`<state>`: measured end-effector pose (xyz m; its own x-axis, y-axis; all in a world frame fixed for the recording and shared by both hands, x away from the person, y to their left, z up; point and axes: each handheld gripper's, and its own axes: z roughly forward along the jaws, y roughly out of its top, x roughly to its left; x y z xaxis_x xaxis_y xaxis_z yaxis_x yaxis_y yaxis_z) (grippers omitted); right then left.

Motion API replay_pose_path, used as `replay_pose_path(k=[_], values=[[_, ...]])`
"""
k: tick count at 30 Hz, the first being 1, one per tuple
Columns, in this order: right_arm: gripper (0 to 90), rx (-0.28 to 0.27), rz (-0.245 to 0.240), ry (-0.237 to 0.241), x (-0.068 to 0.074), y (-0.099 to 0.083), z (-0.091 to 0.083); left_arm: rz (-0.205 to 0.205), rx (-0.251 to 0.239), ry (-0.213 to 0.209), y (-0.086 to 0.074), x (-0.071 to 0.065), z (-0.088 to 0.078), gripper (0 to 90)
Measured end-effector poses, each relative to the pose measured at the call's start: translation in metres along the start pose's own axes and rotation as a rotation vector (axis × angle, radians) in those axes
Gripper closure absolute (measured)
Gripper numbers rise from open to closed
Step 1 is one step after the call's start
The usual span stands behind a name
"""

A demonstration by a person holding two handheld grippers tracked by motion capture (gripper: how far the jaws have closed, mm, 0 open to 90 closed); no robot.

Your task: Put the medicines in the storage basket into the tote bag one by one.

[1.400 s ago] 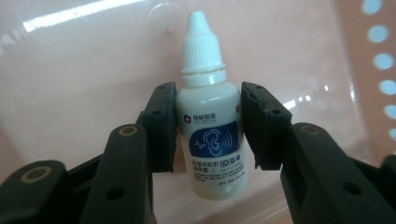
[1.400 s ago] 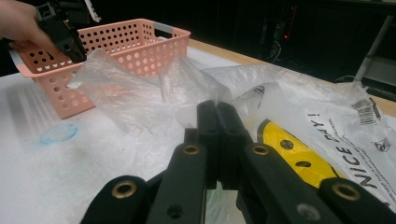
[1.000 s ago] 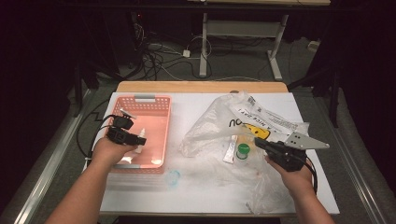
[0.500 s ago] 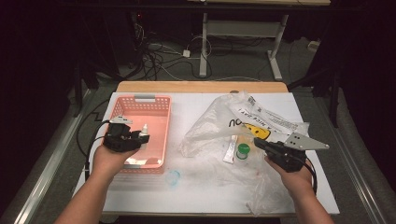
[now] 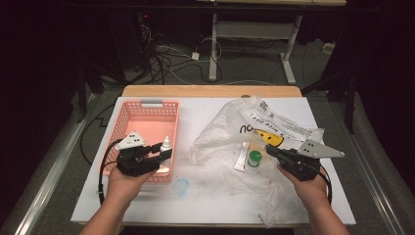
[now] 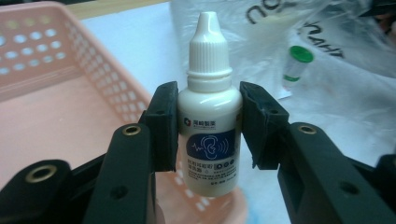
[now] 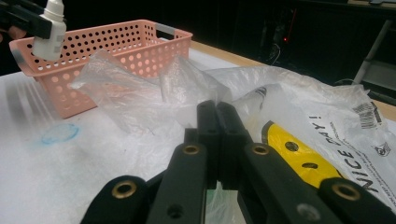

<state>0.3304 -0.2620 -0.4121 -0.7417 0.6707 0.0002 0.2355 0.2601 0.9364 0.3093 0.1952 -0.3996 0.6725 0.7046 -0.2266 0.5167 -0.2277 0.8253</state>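
A small white dropper bottle (image 6: pixel 209 116) with a blue ear label stands upright between the pads of my left gripper (image 6: pixel 209 128), which is shut on its body. In the high view that gripper (image 5: pixel 165 152) holds the bottle (image 5: pixel 166 145) over the near right corner of the pink basket (image 5: pixel 147 105). My right gripper (image 5: pixel 269 151) lies on the crumpled clear plastic bag (image 5: pixel 225 132) at the right. Its jaws (image 7: pixel 217 109) are pressed together, and I see nothing between them.
Inside the bag lie a green-capped vial (image 5: pixel 254 159) and a slim white sachet (image 5: pixel 241 156). A faint blue ring (image 5: pixel 181 185) marks the white table cover near the basket's corner. The basket (image 7: pixel 116 46) has perforated walls and looks bare inside.
My left hand has carried the bottle across the basket toward its near right corner, a little higher. The right hand and the bag have stayed put.
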Motion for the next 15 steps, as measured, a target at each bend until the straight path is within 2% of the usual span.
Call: replay_pose_path(k=[3,7,9,15], values=[[90.0,0.000,0.000,0.001,0.000,0.000,0.000,0.000,-0.027,-0.034,-0.002,-0.012,0.003,58.4],[90.0,0.003,0.003,0.002,0.000,-0.001,0.001,0.037,-0.022,-0.060,-0.006,-0.029,0.012,58.4],[90.0,0.002,0.002,0.002,0.000,0.000,0.001,0.043,-0.020,-0.079,-0.007,-0.035,0.017,58.4],[90.0,0.000,-0.001,0.000,0.000,0.000,0.000,0.063,-0.006,-0.092,-0.010,-0.047,0.033,58.4]])
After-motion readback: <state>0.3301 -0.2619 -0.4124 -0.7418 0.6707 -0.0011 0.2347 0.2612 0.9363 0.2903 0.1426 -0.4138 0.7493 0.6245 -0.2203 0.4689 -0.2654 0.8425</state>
